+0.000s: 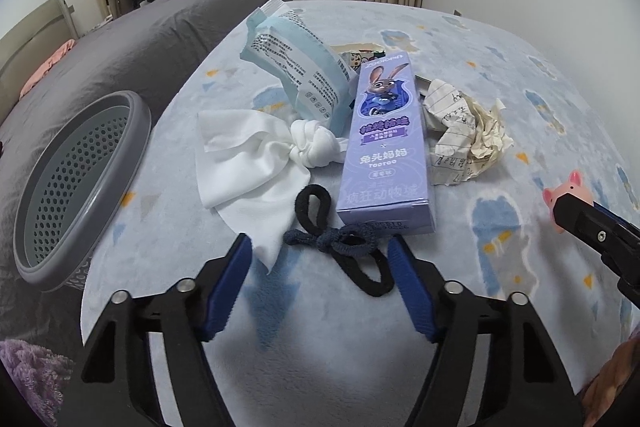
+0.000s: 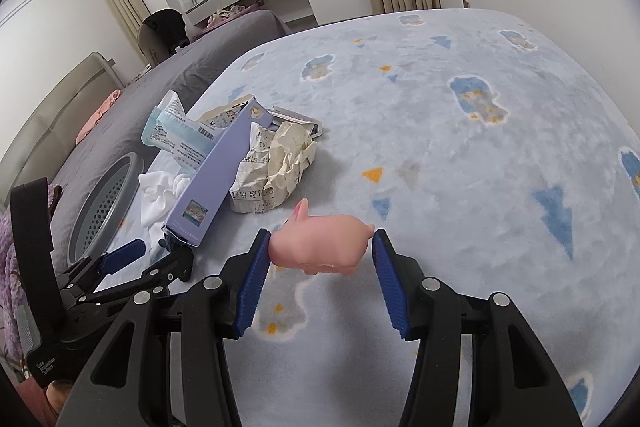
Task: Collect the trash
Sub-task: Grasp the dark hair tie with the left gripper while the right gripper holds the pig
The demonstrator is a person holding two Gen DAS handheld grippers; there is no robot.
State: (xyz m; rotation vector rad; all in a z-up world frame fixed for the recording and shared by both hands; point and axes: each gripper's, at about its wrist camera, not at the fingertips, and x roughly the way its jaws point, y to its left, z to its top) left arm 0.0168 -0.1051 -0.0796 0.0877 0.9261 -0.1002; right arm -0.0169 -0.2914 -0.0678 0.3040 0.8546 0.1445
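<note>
On the pale blue blanket [image 1: 500,87] lies a pile: a purple toothpaste box [image 1: 386,143], crumpled paper [image 1: 464,131], a knotted white wipe [image 1: 248,163] and a light blue packet [image 1: 292,67]. My left gripper [image 1: 320,251] is open just in front of the pile. A dark blue hair tie [image 1: 336,237] and a black hair tie [image 1: 312,205] lie between its pads, which are not pressing on them. My right gripper [image 2: 320,241] is shut on a pink pig toy [image 2: 320,247], held just above the blanket to the right of the pile.
A grey perforated basket [image 1: 140,123] stands at the blanket's left edge on a grey sheet [image 1: 140,39]. A small dark pack [image 2: 296,121] lies behind the paper. Bare blanket stretches to the right [image 2: 480,167]. A purple fuzzy cloth [image 1: 28,371] is at the lower left.
</note>
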